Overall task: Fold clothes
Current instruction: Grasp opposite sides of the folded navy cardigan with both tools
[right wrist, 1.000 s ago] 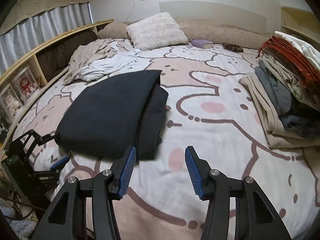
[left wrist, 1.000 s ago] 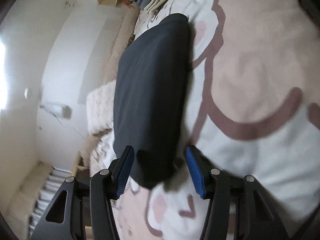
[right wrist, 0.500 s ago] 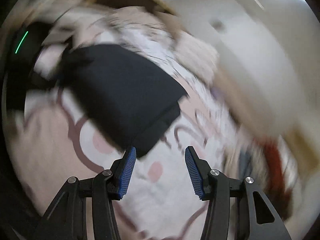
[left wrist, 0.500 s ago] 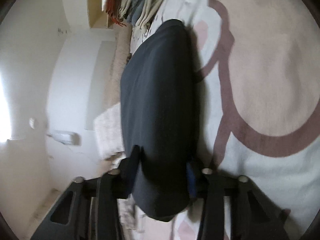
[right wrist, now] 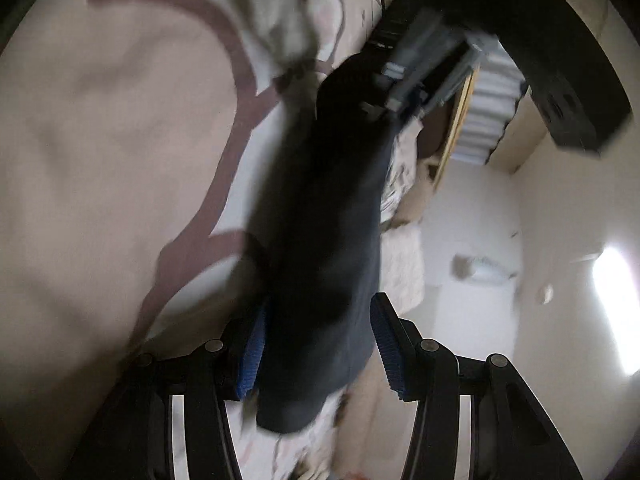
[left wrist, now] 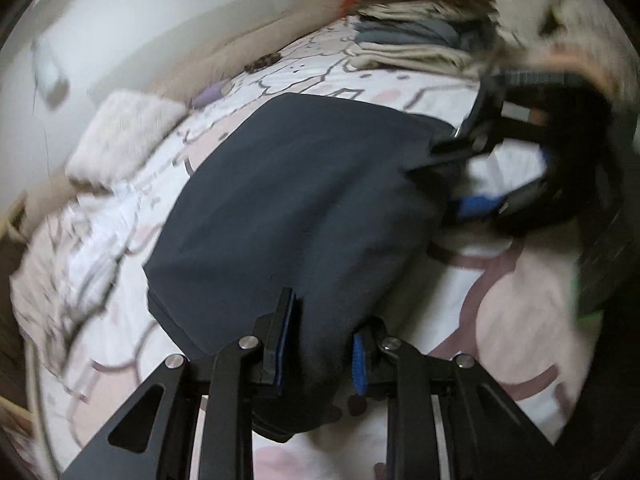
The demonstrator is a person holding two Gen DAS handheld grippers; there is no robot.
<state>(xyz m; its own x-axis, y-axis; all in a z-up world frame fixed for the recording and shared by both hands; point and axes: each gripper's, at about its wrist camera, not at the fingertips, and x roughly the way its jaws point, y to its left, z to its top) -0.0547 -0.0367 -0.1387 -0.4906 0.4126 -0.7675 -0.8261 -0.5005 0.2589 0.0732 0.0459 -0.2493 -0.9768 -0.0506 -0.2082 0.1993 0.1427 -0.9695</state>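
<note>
- The folded dark navy fabric garment [left wrist: 304, 200] lies on the pink-and-white patterned bed cover [left wrist: 520, 320], short of the stack of folded clothes [left wrist: 416, 40].
- Left gripper [left wrist: 320, 344]: jaws closing on the garment's near edge, cloth between the pads.
- Right gripper [right wrist: 316, 344]: jaws apart and straddling the opposite edge, not visibly pinching.
- The garment's long axis runs between the two grippers; each holds its own end.
</note>
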